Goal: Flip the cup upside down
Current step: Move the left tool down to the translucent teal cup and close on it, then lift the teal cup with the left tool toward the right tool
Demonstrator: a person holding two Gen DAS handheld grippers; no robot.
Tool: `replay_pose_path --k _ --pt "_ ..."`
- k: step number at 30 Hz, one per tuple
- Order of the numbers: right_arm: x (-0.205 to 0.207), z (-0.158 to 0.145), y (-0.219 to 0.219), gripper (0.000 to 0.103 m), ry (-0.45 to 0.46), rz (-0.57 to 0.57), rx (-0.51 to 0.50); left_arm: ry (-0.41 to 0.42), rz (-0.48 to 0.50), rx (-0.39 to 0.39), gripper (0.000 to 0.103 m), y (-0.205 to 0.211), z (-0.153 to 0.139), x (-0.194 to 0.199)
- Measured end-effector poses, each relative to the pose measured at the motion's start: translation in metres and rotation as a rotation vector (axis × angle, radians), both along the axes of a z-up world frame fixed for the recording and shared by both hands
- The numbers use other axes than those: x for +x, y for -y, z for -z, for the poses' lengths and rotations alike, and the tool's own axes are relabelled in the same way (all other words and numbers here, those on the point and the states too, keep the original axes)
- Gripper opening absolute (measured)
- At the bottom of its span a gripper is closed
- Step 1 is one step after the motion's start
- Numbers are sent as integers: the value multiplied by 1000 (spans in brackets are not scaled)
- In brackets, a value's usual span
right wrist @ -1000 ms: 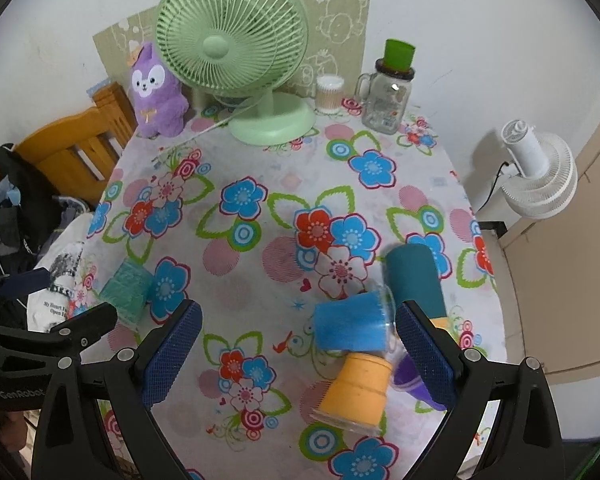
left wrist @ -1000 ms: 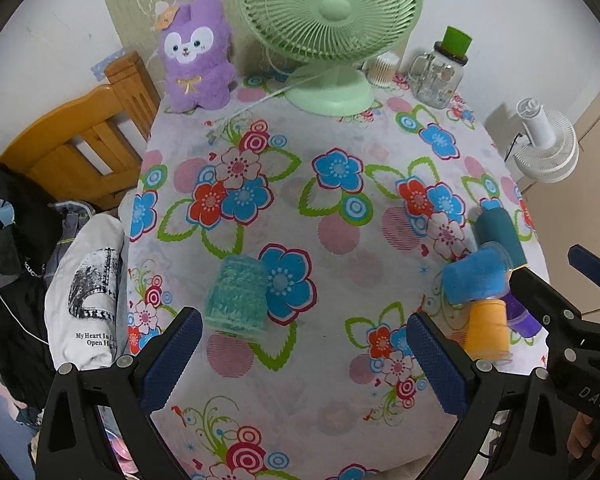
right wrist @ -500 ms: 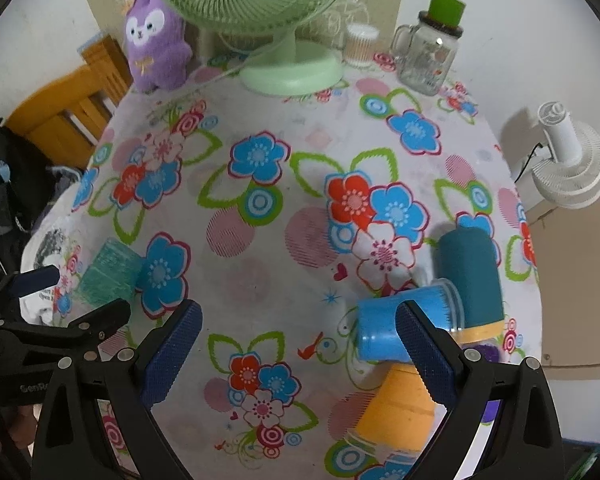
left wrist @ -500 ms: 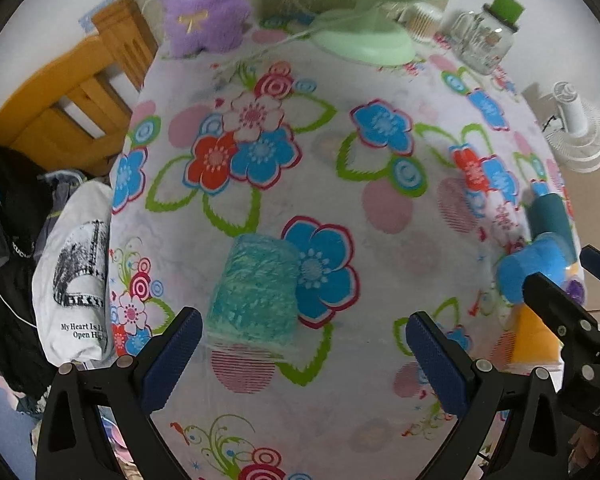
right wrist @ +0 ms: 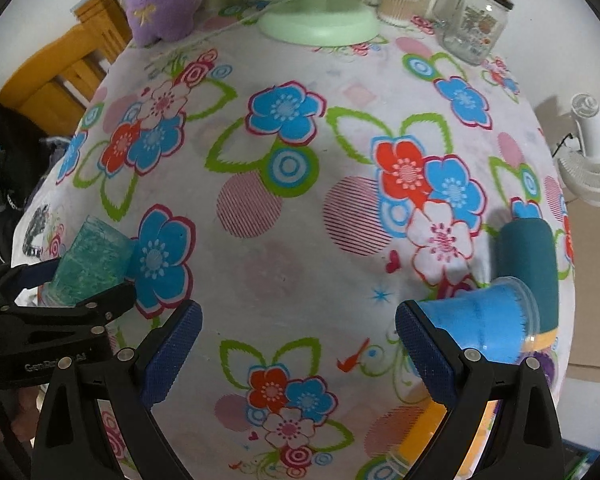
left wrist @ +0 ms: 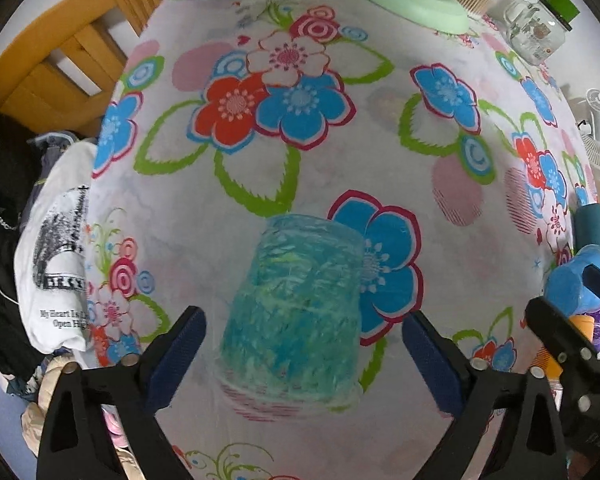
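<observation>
A turquoise marbled cup (left wrist: 296, 312) lies on its side on the flowered tablecloth (left wrist: 260, 184), rim toward me. My left gripper (left wrist: 304, 356) is open, its blue pads on either side of the cup's rim end, not touching it. The cup also shows in the right wrist view (right wrist: 92, 266), at the far left. My right gripper (right wrist: 296, 344) is open and empty above the cloth. A blue cup (right wrist: 480, 324) lies on its side just past its right pad, with a dark teal cup (right wrist: 528, 256), an orange cup (right wrist: 420, 436) and a purple cup (right wrist: 548, 368) clustered around it.
A green fan base (right wrist: 320, 24), a purple plush toy (right wrist: 160, 0), a glass jar with green lid (right wrist: 476, 20) and a cotton-swab pot (right wrist: 398, 2) stand at the table's far edge. A wooden chair (left wrist: 60, 64) with clothes (left wrist: 52, 272) is left; a white floor fan (right wrist: 592, 164) is right.
Both grippers have moved forward and down toward the table. The left gripper has closed in on the turquoise cup, which now lies between its open pads. The cups have not moved.
</observation>
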State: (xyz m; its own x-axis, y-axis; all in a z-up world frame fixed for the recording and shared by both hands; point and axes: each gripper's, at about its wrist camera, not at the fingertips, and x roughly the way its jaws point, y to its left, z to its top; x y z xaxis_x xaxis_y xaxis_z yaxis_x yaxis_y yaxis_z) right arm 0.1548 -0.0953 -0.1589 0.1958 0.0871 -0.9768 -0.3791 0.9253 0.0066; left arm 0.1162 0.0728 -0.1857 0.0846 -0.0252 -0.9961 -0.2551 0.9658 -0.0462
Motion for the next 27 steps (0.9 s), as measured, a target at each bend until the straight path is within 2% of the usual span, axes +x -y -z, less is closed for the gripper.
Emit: replay_pose_path --k 3,6,7,16,27 --pt "1 4 -2 99 -10 2 -2 -1 5 -5 89 2 7 3" --pt "2 6 -1 99 -15 5 -4 -12 13 6 68 7 12 3" --pt "2 6 -1 99 -18 5 -5 -23 11 7 66 8 14 2" --pt "0 -7 9 99 0 -3 14 -16 6 -2 64 30 6 -6" --pt "-2 -26 38 99 22 -81 8 -2 -112 -40 64 66 -17 -32"
